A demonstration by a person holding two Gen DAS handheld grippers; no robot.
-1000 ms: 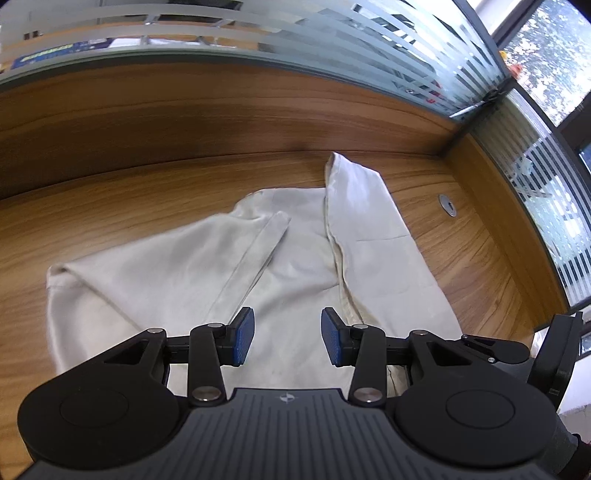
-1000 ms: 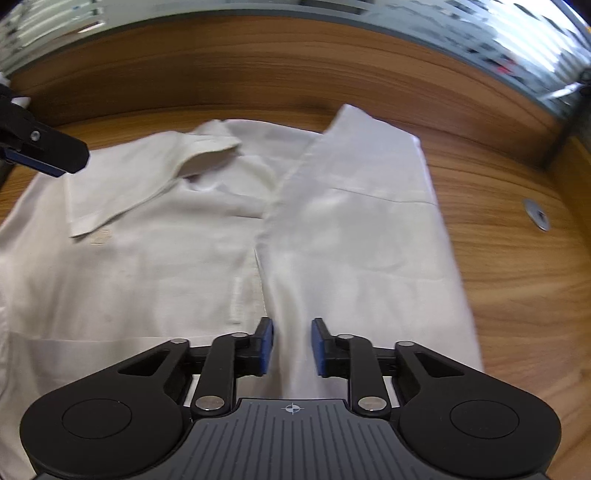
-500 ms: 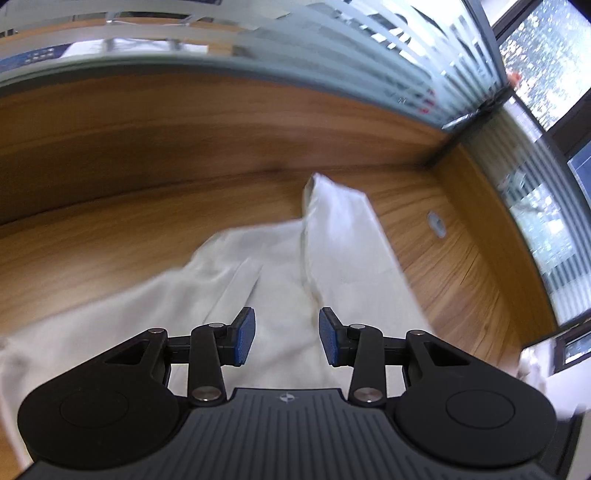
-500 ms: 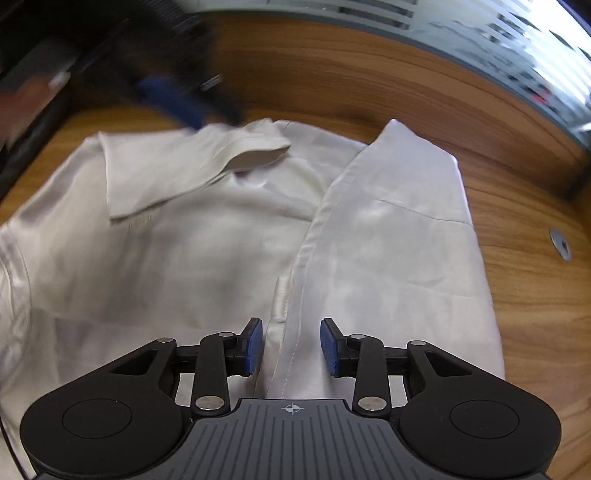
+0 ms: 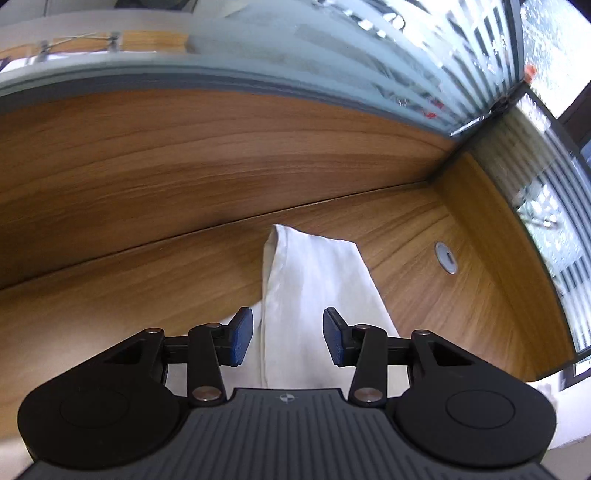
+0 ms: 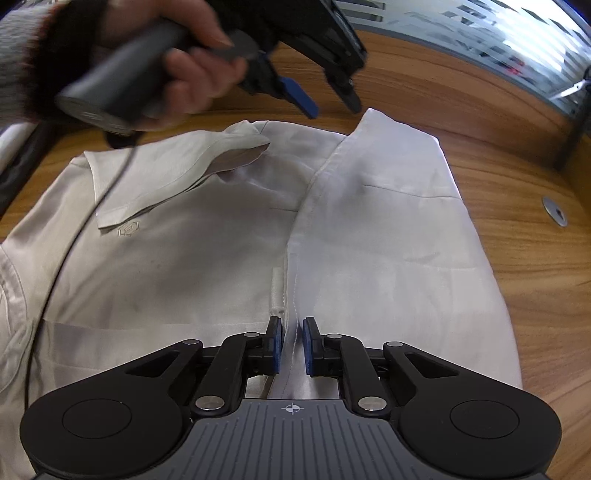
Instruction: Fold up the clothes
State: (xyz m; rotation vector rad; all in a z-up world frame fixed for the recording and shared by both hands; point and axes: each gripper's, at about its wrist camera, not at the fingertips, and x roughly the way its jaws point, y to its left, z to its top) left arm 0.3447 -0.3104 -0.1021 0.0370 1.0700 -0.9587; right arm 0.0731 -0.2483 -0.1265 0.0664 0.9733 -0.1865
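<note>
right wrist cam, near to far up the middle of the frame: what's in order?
right gripper → shirt front seam → open collar area → left gripper above the far edge → wooden back panel → frosted glass.

Shirt (image 6: 207,258) cut off at left edge — hand (image 6: 173,70) blurred.

Left gripper (image 5: 287,341) open-jawed, right gripper (image 6: 291,346) narrowed.

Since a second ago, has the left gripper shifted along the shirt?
Yes. The left gripper has crossed from the left edge of the right wrist view toward the shirt's far right corner, nearer the desk grommet.
</note>
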